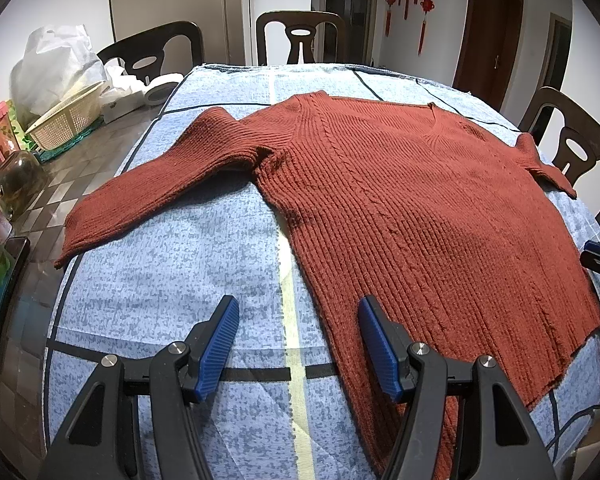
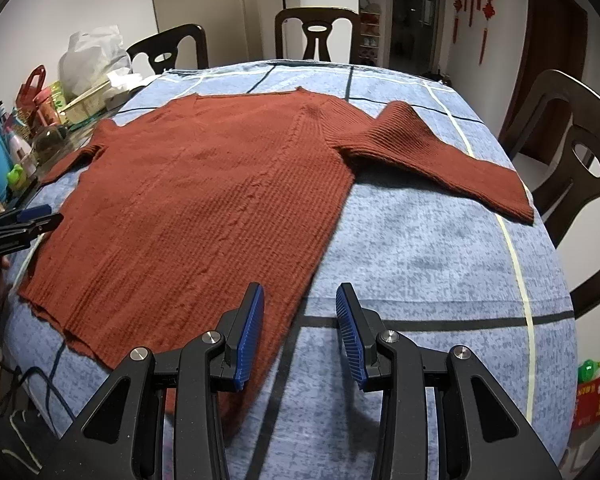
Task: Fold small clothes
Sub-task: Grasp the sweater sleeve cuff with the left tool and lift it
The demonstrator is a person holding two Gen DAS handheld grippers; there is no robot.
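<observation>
On the blue checked tablecloth the rust sweater lies flat, unfolded; left gripper and right gripper hover at its hem, jaws apart, empty; a single-layer pinch could drag it crooked.

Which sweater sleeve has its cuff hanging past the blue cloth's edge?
The sleeve on the left tongs' side: its cuff overhangs the blue cloth. The other sleeve lies wholly on the cloth.
</observation>
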